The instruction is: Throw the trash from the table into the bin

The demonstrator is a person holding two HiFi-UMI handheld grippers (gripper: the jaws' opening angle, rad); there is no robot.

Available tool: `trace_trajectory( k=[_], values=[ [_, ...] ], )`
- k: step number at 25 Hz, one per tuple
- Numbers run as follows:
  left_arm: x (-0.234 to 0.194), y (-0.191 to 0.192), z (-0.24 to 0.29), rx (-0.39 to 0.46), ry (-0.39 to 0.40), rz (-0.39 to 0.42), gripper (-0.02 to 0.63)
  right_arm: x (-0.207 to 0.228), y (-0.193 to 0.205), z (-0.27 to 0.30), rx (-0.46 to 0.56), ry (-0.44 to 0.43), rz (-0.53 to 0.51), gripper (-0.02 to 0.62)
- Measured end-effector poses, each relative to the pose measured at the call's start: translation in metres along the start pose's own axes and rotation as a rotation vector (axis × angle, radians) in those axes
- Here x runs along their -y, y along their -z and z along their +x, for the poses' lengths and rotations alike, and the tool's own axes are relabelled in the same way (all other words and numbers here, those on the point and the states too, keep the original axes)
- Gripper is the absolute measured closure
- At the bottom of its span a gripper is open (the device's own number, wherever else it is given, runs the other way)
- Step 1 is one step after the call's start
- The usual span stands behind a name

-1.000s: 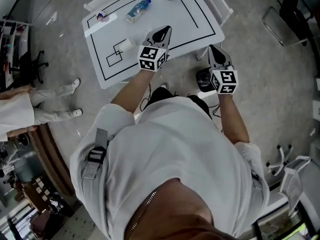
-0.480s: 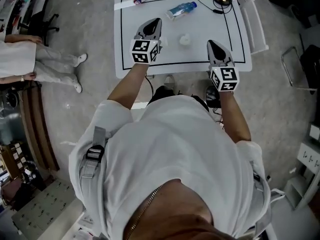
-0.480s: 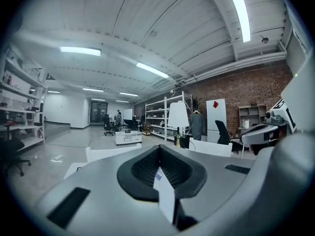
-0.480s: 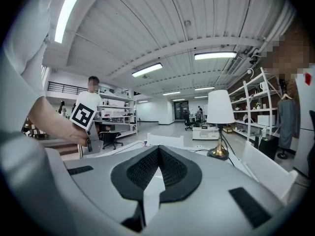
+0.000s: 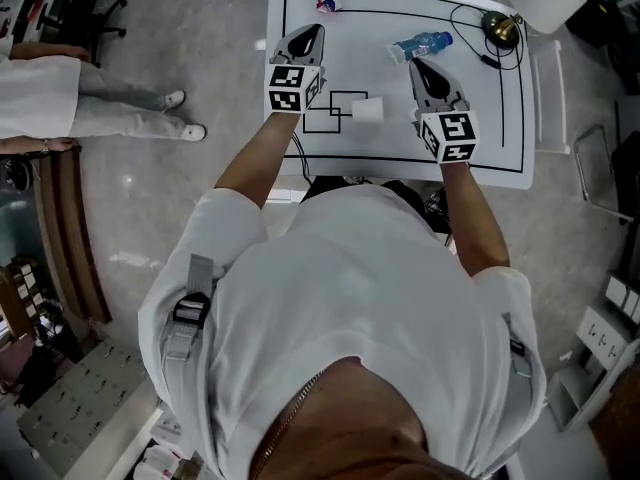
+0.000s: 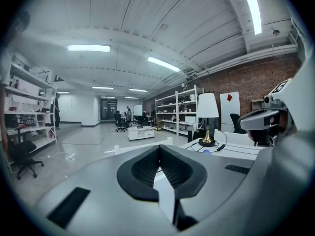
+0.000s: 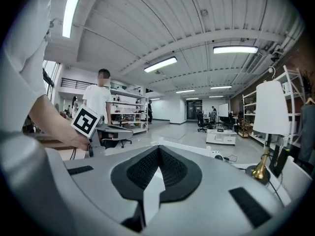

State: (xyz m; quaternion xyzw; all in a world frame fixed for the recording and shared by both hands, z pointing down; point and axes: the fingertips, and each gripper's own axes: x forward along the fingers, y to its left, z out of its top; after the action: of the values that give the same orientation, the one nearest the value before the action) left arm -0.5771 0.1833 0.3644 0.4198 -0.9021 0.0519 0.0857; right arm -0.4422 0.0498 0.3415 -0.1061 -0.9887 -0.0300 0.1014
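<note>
Two hand-held grippers hang over the white surface (image 5: 500,118) in the head view: left hand-held gripper (image 5: 305,40) and right hand-held gripper (image 5: 418,66), a tipped cup (image 5: 367,109) between them, a bottle (image 5: 428,43) by the right tip.

Left gripper view: jaws together, empty; lamp (image 6: 207,117) ahead.

Right gripper view: jaws together, empty.

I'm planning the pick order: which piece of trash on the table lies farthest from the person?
The small colourful wrapper, at the far edge of the table, beyond the left gripper. The bottle and white cup lie nearer.
</note>
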Motion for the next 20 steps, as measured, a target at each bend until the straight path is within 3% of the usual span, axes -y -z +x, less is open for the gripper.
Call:
trace_trajectory(
  k=[6,20],
  values=[
    [-0.047,0.021,0.031,-0.052,-0.019,-0.005,0.597,-0.011,-0.002,0.072,-0.043,-0.051,-0.01,0.603],
    [-0.097,0.067,0.077,-0.138,-0.05,-0.09,0.597,-0.018,0.028,0.222,-0.199,-0.176,0.038,0.59]
  ],
)
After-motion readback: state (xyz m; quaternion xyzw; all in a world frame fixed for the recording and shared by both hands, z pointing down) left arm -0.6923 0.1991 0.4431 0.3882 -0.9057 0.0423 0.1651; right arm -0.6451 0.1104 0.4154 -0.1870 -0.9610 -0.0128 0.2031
